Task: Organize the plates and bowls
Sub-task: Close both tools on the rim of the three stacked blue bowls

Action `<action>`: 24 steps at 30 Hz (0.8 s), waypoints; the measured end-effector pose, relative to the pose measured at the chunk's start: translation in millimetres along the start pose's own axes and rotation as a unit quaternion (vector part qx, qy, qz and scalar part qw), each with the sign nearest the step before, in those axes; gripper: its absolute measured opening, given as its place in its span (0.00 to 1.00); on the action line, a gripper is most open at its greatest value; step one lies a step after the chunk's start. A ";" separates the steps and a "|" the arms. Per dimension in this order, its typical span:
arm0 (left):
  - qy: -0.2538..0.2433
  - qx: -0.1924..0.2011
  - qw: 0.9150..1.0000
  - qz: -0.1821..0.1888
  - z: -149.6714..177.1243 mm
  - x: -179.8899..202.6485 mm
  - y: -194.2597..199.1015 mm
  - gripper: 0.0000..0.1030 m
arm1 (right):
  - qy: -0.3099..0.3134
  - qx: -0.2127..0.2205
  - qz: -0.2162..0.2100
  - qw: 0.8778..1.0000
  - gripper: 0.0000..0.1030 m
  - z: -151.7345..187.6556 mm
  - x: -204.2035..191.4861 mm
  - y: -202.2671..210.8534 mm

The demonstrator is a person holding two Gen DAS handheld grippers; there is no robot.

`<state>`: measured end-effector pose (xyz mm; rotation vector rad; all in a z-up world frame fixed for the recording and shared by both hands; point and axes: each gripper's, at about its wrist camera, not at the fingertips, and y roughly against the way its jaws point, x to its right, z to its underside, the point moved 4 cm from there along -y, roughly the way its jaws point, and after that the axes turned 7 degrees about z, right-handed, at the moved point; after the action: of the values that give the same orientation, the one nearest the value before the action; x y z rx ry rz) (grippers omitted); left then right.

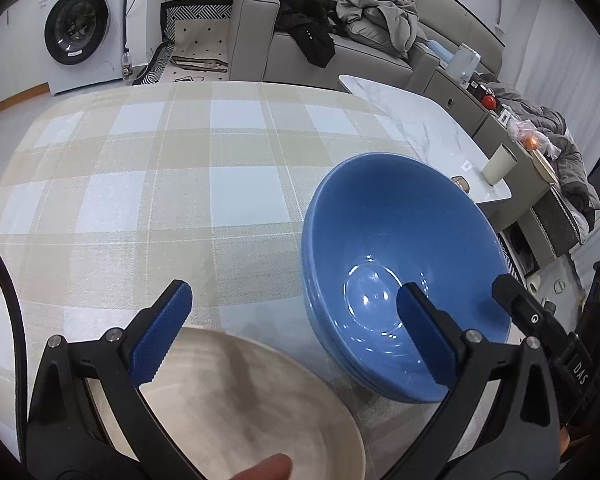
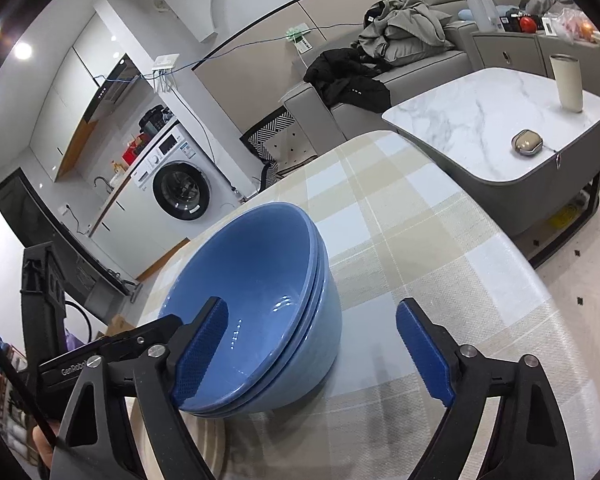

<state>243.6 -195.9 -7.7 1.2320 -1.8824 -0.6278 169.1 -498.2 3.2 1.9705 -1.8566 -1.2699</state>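
Note:
A stack of three nested blue bowls [image 1: 400, 248] stands on the checked tablecloth [image 1: 180, 184]; it also shows in the right wrist view [image 2: 260, 280]. A beige plate [image 1: 260, 408] lies at the near edge, left of the bowls, and its rim shows in the right wrist view [image 2: 216, 440]. My left gripper [image 1: 296, 336] is open, its left finger over the plate, its right finger in front of the bowls. My right gripper [image 2: 312, 352] is open, its left pad at the bowls' near rim, not closed on it.
A marble side table [image 2: 492, 128] with a cream tumbler [image 2: 567, 82] and a small metal case [image 2: 526, 143] stands beyond the table's right. A sofa with clothes [image 1: 340, 28] and a washing machine [image 1: 80, 28] are behind.

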 end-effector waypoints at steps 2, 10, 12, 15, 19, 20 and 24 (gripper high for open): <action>0.000 0.000 1.000 0.004 -1.4 -0.1 -4.2 0.99 | -0.005 -0.001 -0.006 1.000 0.82 1.3 0.8 -1.9; 0.005 -0.009 0.999 0.041 -4.6 3.9 -17.5 0.60 | -0.013 -0.023 -0.023 0.999 0.66 6.0 1.8 -12.3; 0.006 -0.010 0.999 0.044 -5.1 5.1 -20.2 0.56 | -0.011 -0.027 -0.029 0.999 0.52 7.0 -0.1 -14.1; 0.001 -0.019 0.999 0.051 -3.6 8.8 -23.7 0.41 | -0.004 -0.022 -0.031 0.999 0.44 8.1 -4.2 -10.8; -0.016 -0.018 0.999 0.039 -2.5 17.0 -24.8 0.32 | 0.005 -0.016 -0.027 1.000 0.40 8.8 -8.5 -7.9; -0.023 -0.017 0.999 0.034 -2.4 18.9 -24.8 0.32 | 0.007 -0.015 -0.025 1.000 0.39 9.0 -9.2 -7.2; -0.038 -0.009 0.999 0.025 -3.0 25.6 -20.7 0.32 | 0.015 -0.009 -0.020 1.000 0.39 8.1 -10.6 -3.3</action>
<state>251.3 -227.7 -12.7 1.1598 -1.9608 -0.6721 167.6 -484.7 1.0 2.0149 -1.7939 -1.2563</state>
